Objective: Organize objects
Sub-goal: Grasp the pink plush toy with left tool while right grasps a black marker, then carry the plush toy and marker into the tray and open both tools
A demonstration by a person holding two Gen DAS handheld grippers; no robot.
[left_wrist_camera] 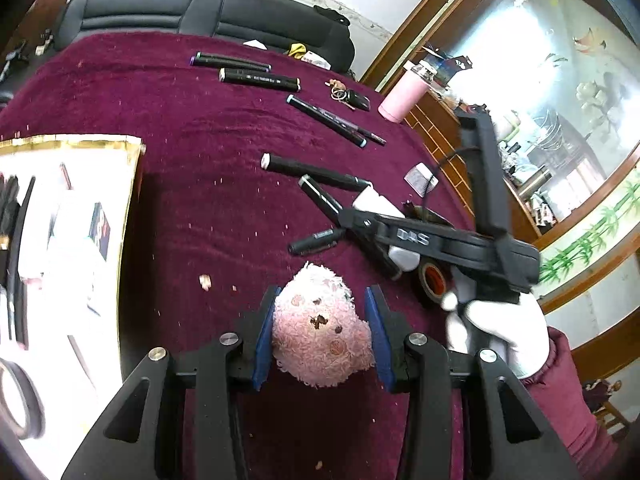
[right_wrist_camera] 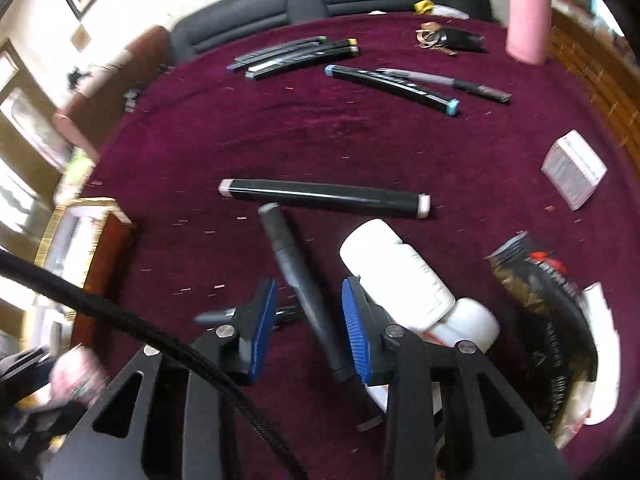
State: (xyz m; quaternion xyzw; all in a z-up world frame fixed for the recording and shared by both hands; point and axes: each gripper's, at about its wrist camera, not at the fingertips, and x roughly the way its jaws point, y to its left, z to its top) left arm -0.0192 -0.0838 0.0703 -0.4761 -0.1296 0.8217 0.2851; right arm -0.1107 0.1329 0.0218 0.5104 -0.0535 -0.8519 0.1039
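Observation:
My left gripper point(left_wrist_camera: 320, 312) is shut on a pink fluffy plush toy point(left_wrist_camera: 322, 328), held over the maroon tablecloth point(left_wrist_camera: 200, 128). My right gripper point(right_wrist_camera: 308, 304) is open, its blue pads either side of a dark grey marker point(right_wrist_camera: 296, 276) that lies on the cloth; neither pad clearly presses it. In the left wrist view the right gripper point(left_wrist_camera: 344, 216) hovers over the markers near the table's right side. More black markers point(right_wrist_camera: 324, 196) point(left_wrist_camera: 260, 78) point(right_wrist_camera: 392, 86) lie scattered across the cloth.
A white box with gold rim point(left_wrist_camera: 72, 240) stands at the left. White bottles point(right_wrist_camera: 400, 272), a dark snack packet point(right_wrist_camera: 544, 284), a small white carton point(right_wrist_camera: 574, 168), a tape roll point(left_wrist_camera: 432, 280), keys point(left_wrist_camera: 348, 94) and a pink flask point(left_wrist_camera: 400, 96) lie to the right. A black sofa point(left_wrist_camera: 200, 8) stands behind.

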